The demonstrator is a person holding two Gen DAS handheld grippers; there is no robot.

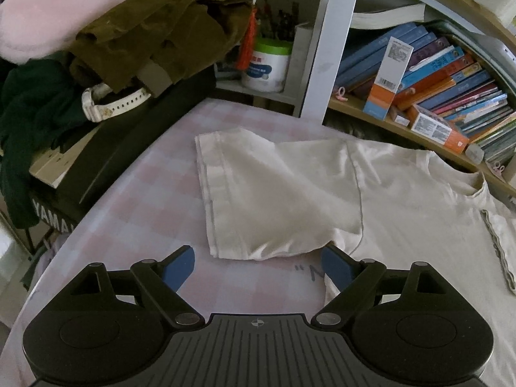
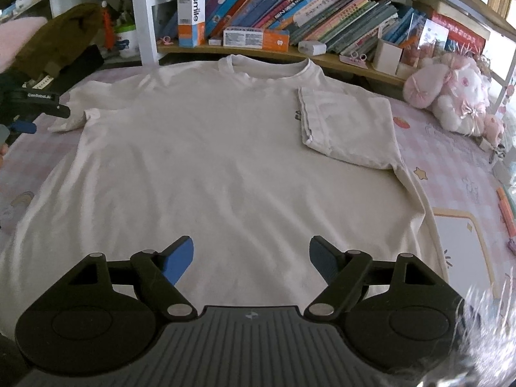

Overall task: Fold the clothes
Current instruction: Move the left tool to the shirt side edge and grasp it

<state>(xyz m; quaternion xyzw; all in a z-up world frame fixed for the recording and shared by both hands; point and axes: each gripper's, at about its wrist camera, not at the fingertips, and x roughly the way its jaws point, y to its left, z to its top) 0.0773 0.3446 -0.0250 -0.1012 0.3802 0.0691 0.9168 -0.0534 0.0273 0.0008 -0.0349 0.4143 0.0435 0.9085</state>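
Note:
A white T-shirt [image 2: 225, 161] lies flat, front up, on a pink checked sheet [image 2: 451, 167], its collar [image 2: 264, 67] toward the bookshelf. One sleeve [image 2: 348, 129] is folded in onto the chest. The other sleeve [image 1: 277, 193] lies spread out to the side. My left gripper [image 1: 258, 266] is open just short of that sleeve's near edge, with nothing between its blue fingers [image 1: 180, 267]. In the right wrist view one of those fingers [image 2: 24, 126] shows at the far left by the sleeve. My right gripper [image 2: 251, 264] hangs open over the shirt's lower body, holding nothing.
A bookshelf [image 2: 290, 48] full of books runs along the far side. A brown garment [image 1: 161, 35], a pink cushion [image 1: 54, 16] and a white watch [image 1: 113, 103] are piled on a black case [image 1: 129, 148] at the left. Pink plush toys [image 2: 458, 96] sit at the right.

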